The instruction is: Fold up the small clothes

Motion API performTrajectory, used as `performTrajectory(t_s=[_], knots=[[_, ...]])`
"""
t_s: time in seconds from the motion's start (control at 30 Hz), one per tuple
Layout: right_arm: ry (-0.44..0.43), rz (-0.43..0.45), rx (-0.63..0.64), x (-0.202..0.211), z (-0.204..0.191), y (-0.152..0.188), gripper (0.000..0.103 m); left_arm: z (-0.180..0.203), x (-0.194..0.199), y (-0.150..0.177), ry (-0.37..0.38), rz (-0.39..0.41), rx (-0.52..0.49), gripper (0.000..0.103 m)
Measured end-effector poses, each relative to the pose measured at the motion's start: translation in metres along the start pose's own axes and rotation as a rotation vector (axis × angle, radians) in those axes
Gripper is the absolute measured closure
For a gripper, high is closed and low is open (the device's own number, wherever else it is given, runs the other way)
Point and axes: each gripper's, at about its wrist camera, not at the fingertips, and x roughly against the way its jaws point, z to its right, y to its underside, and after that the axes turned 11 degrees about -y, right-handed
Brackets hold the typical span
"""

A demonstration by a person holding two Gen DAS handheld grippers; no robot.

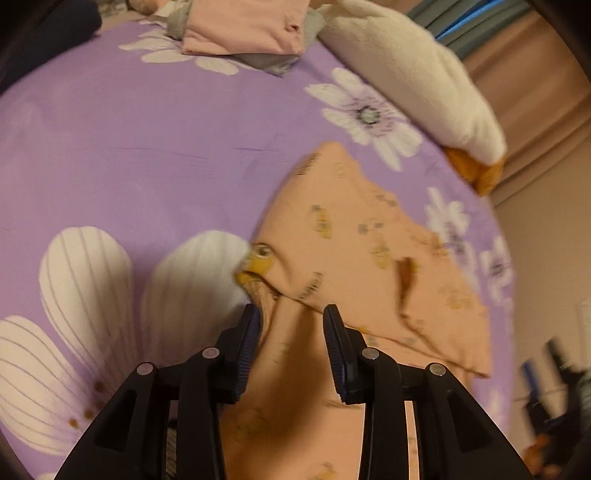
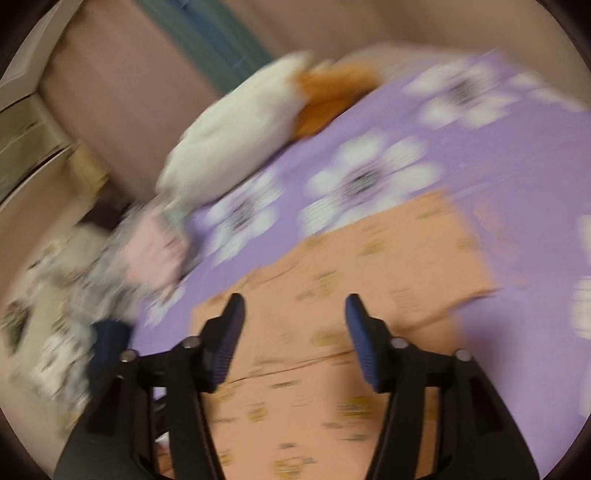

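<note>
Peach garment (image 1: 354, 258) on purple floral bedsheet (image 1: 147, 147).

Purple floral bedsheet (image 1: 147, 129), white pillow (image 1: 417, 85) — beige wall (image 2: 110, 92)

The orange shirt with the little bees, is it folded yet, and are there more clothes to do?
Done: a folded pink piece sits at the far end of the purple sheet. In hand: the orange garment lies partly folded; both tongs, left and right, are open above it. Left: finishing it, then the jumbled pile.
</note>
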Motion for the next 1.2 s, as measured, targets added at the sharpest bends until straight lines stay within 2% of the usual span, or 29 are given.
performTrajectory(t_s=[0.03,0.07,0.13,0.17,0.23,0.3,0.4,0.47,0.53,0.6,0.73,0.8,0.87,0.93,1.0,1.1,1.13,1.2], knots=[[0.06,0.036,-0.006,0.01,0.012,0.006,0.037,0.003,0.004,0.0,0.023,0.004,-0.007,0.069],[0.077,0.044,-0.031,0.017,0.025,0.015,0.037,0.009,0.008,0.0,0.062,0.01,-0.025,0.069],[0.074,-0.002,-0.128,0.013,0.057,0.024,0.037,0.02,0.011,0.0,0.164,0.005,-0.041,0.061],[0.075,-0.028,-0.205,0.008,0.077,0.027,0.037,0.023,0.009,0.0,0.202,-0.012,-0.03,0.053],[0.079,-0.036,-0.278,0.004,0.096,0.029,0.038,0.029,0.005,0.0,0.248,-0.043,-0.003,0.053],[0.088,-0.026,-0.283,0.008,0.103,0.027,0.038,0.034,0.008,-0.001,0.204,-0.046,-0.013,0.053],[0.09,0.015,-0.25,0.021,0.1,0.024,0.038,0.039,0.017,-0.005,0.158,-0.001,-0.033,0.053],[0.077,0.025,-0.242,0.026,0.101,0.024,0.038,0.034,0.024,-0.005,0.112,0.037,-0.002,0.053],[0.068,0.008,-0.255,0.022,0.106,0.026,0.038,0.022,0.036,-0.005,0.057,0.112,0.05,0.053],[0.067,-0.002,-0.283,0.02,0.11,0.029,0.038,0.017,0.044,-0.005,0.035,0.121,0.06,0.053],[0.066,-0.015,-0.278,0.019,0.113,0.03,0.038,0.048,0.048,0.001,0.211,0.068,-0.122,0.052],[0.055,-0.009,-0.277,0.021,0.113,0.031,0.038,0.069,0.031,0.005,0.3,0.048,-0.166,0.043],[0.028,0.001,-0.289,0.022,0.115,0.031,0.038,0.084,-0.003,0.0,0.275,-0.03,-0.161,0.043],[0.005,-0.012,-0.305,0.02,0.117,0.032,0.038,0.096,-0.045,-0.006,0.215,-0.183,-0.141,0.043],[0.006,-0.022,-0.303,0.018,0.118,0.031,0.038,0.105,-0.076,-0.006,0.26,-0.282,-0.13,0.043],[0.018,-0.017,-0.304,0.018,0.121,0.03,0.038,0.108,-0.082,-0.006,0.288,-0.247,-0.081,0.044],[0.005,-0.017,-0.31,0.018,0.122,0.03,0.038,0.11,-0.083,-0.007,0.309,-0.24,-0.07,0.046],[-0.018,-0.013,-0.326,0.019,0.125,0.031,0.038,0.112,-0.089,-0.01,0.319,-0.252,-0.018,0.078]])
